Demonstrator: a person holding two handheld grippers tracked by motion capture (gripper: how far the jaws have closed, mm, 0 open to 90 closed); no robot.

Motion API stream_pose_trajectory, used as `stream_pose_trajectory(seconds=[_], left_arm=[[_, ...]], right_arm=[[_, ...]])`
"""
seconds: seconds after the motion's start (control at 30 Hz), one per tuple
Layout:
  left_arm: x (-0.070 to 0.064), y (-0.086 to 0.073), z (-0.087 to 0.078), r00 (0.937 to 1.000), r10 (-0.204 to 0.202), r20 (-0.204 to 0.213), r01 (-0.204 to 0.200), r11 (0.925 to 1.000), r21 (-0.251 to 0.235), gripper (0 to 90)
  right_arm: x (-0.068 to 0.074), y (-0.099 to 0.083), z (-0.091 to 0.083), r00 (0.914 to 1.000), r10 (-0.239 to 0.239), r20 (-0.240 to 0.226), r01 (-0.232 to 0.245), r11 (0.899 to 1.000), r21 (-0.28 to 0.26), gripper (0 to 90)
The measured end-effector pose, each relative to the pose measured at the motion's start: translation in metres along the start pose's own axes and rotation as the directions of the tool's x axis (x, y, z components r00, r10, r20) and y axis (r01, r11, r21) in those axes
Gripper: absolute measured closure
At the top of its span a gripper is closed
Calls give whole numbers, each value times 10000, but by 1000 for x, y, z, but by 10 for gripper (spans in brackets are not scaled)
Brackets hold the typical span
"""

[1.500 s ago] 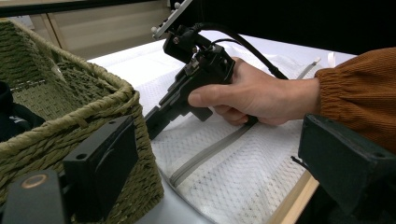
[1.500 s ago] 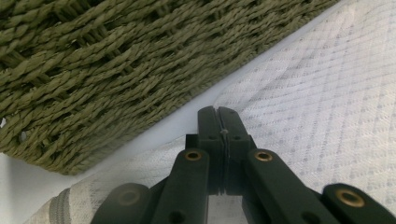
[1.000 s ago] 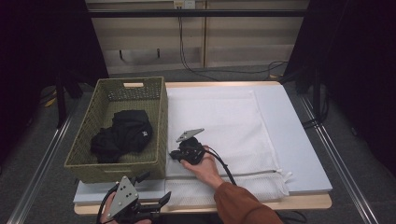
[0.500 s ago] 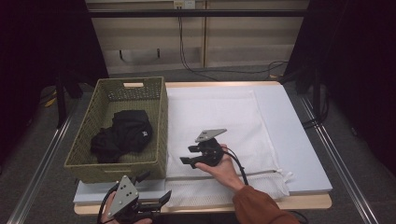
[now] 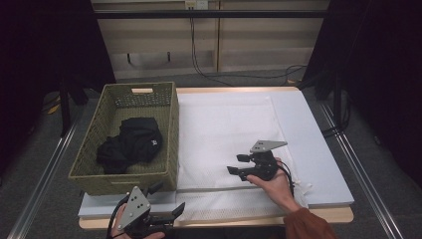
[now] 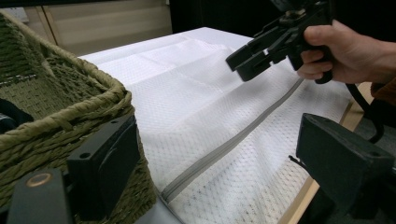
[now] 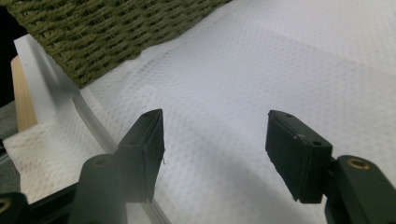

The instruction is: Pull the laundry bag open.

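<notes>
White mesh laundry bag (image 5: 226, 144) lies flat across the middle of the tabletop (image 5: 323, 149), reaching down to the near edge, its grey zipper (image 6: 233, 142) running parallel to that edge. Left of it, hard against the bag's left side, sits the woven green basket (image 5: 171, 149), taking up the tabletop's left side, with a bundle of black clothing (image 5: 130, 144) inside. Now the right gripper (image 5: 233, 170), held in the right hand (image 5: 271, 181), hovers over the bag's near right part, pointing left toward the basket, jaws spread wide with nothing between them. Down at the near left corner, the left gripper (image 5: 169, 199) hangs just off the table's edge, jaws also parted and empty, aimed along the zipper.
</notes>
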State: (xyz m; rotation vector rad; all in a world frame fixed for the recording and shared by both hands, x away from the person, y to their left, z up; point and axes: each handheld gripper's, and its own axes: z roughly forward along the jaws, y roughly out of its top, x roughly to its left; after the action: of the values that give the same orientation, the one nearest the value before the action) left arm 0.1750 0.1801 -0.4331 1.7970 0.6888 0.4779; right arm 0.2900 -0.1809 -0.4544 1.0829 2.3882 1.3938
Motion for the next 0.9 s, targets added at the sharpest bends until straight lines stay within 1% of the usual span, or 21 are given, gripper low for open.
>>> stream_pose_trajectory(seconds=[0.1, 0.2, 0.27, 0.3, 0.33, 0.37, 0.4, 0.43, 0.47, 0.5, 0.53, 0.57, 0.6, 0.63, 0.67, 0.7, 0.73, 0.8, 0.83, 0.87, 0.9], left_arm=[[1, -1, 2, 9999, -142, 61, 142, 9999, 7, 130], [1, -1, 4, 9995, -308, -12, 308, 9995, -37, 128], [0, 0, 5, 9996, -286, 60, 286, 9996, 46, 130], [-1, -1, 6, 9995, -258, 176, 258, 9997, -8, 153], [-2, 0, 6, 9997, -130, 215, 128, 9999, 71, 175], [-3, 0, 8, 9993, -198, 323, 198, 9998, 4, 177], [-4, 0, 8, 9995, -145, 286, 143, 9999, 54, 183], [-5, 0, 9, 9994, -216, 271, 216, 9998, 22, 193], [-5, 2, 9, 9997, -105, 229, 104, 9999, 65, 200], [-5, 2, 9, 9997, -105, 229, 104, 9999, 65, 214], [-6, 4, 8, 9998, -3, 213, 4, 10000, -29, 225], [-5, 5, 8, 9998, -33, 209, 35, 10000, -70, 229], [-5, 5, 8, 9997, -15, 241, 17, 10000, -54, 231], [-5, 4, 8, 9999, -13, 169, 13, 10000, 9, 233], [-6, 4, 9, 9999, -23, 150, 23, 10000, -22, 238], [-6, 4, 9, 9999, -42, 123, 42, 10000, -43, 244], [-6, 4, 9, 9999, -11, 121, 11, 10000, -35, 244], [-7, 5, 11, 9998, 67, 165, -68, 10000, 16, 252], [-7, 5, 13, 9997, 46, 239, -47, 10000, 37, 252], [-8, 6, 15, 9997, 19, 226, -22, 9999, 107, 252], [-8, 6, 17, 9996, 39, 285, -43, 9999, 114, 255]], right_arm=[[-4, -6, -11, 9996, -93, 268, 92, 9999, 54, 377], [-10, -13, -27, 9979, -146, 627, 146, 9999, 14, 392], [-13, -17, -35, 9977, -31, 682, 41, 9999, -144, 381], [-15, -18, -40, 9983, 6, 580, 6, 9998, -221, 380], [-15, -20, -44, 9987, -37, 512, 53, 9995, -309, 381], [-16, -22, -49, 9988, -52, 481, 72, 9991, -420, 381], [-17, -24, -53, 9985, -2, 543, 31, 9985, -540, 379], [-17, -27, -59, 9981, -47, 612, 81, 9984, -557, 367], [-18, -29, -62, 9973, -40, 727, 82, 9983, -572, 369], [-19, -33, -68, 9956, -67, 934, 116, 9986, -516, 384], [-20, -35, -72, 9942, -49, 1076, 91, 9992, -382, 389], [-21, -37, -76, 9938, -31, 1111, 71, 9994, -350, 382], [-22, -40, -80, 9941, 42, 1083, -5, 9994, -342, 380], [-23, -42, -85, 9942, 151, 1069, -120, 9995, -297, 412], [-24, -44, -88, 9936, 193, 1112, -166, 9995, -256, 417], [-24, -46, -92, 9924, 173, 1215, -142, 9996, -264, 415], [-24, -47, -97, 9914, 339, 1261, -313, 9993, -222, 410], [-25, -51, -105, 9907, 653, 1193, -633, 9978, -206, 406], [-26, -54, -108, 9913, 655, 1142, -640, 9978, -174, 402], [-26, -57, -112, 9905, 759, 1150, -746, 9971, -156, 378], [-26, -60, -116, 9909, 876, 1021, -869, 9961, -120, 363]])
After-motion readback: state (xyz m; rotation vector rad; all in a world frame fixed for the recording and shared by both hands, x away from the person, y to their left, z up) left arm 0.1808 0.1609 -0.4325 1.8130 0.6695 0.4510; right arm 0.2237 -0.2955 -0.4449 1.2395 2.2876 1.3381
